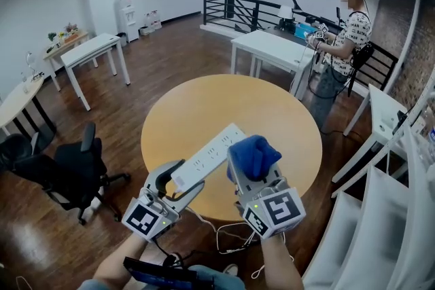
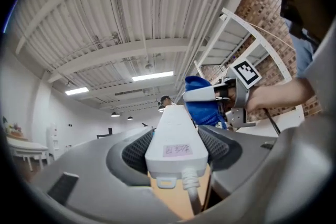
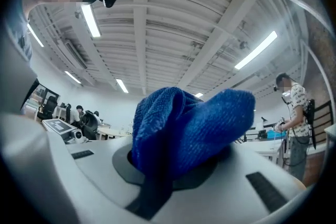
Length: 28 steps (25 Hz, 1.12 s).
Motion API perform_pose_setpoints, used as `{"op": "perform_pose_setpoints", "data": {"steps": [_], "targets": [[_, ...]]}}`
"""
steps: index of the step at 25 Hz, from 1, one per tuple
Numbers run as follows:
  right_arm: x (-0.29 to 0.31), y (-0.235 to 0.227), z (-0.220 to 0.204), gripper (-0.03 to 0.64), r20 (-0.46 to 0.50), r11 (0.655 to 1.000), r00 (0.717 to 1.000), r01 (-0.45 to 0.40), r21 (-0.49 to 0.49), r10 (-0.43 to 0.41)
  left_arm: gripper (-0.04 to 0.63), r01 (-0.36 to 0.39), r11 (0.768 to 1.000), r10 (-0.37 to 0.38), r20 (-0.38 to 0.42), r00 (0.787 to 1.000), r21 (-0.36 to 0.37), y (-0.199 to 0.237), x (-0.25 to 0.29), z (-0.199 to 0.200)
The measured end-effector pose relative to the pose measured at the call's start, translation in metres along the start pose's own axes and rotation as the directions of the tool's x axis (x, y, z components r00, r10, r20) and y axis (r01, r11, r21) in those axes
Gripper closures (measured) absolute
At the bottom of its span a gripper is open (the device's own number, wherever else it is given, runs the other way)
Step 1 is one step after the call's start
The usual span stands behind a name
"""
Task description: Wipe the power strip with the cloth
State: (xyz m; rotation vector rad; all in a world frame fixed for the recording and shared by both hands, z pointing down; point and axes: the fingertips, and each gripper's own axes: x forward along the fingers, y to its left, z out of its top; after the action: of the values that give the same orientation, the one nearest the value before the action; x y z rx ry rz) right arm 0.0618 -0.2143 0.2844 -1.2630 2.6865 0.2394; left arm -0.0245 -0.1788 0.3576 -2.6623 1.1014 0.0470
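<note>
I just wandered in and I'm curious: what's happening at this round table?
A person holds a tool in each hand above the round table. The left tool grips the cord end of a white power strip. The right tool clamps a bunched blue cloth beside the strip; contact is unclear.

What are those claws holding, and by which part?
The left gripper clamps the power strip at its cord end; the right gripper pinches the cloth by a fold.

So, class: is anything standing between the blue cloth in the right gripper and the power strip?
Nothing visible does. The right gripper holds the blue cloth right beside the power strip, while the left gripper clamps the strip's cord end above the round table.
</note>
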Motion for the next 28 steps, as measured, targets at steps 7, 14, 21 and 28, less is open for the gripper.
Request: {"op": "perform_pose_setpoints", "data": {"steps": [7,14,21,28], "targets": [[-0.018,-0.054,0.017,0.563,0.014,0.995,0.995,0.099,0.013,-0.099,0.316,0.089,0.993,-0.089,-0.006,0.996,0.071,-0.016,-0.01,0.004],[-0.005,-0.072,0.022,0.563,-0.037,0.997,0.998,0.054,-0.062,-0.056,0.316,0.154,0.978,-0.157,0.01,0.988,0.141,-0.037,-0.012,0.01],[0.021,-0.072,0.03,0.563,-0.08,0.994,0.996,-0.037,-0.104,0.029,0.316,0.192,0.966,-0.2,0.027,0.98,0.17,-0.053,-0.01,0.014],[0.028,-0.065,0.031,0.563,-0.081,0.991,0.996,-0.056,-0.121,0.046,0.316,0.184,0.97,-0.184,-0.014,0.983,0.159,-0.05,-0.009,0.006]]}}
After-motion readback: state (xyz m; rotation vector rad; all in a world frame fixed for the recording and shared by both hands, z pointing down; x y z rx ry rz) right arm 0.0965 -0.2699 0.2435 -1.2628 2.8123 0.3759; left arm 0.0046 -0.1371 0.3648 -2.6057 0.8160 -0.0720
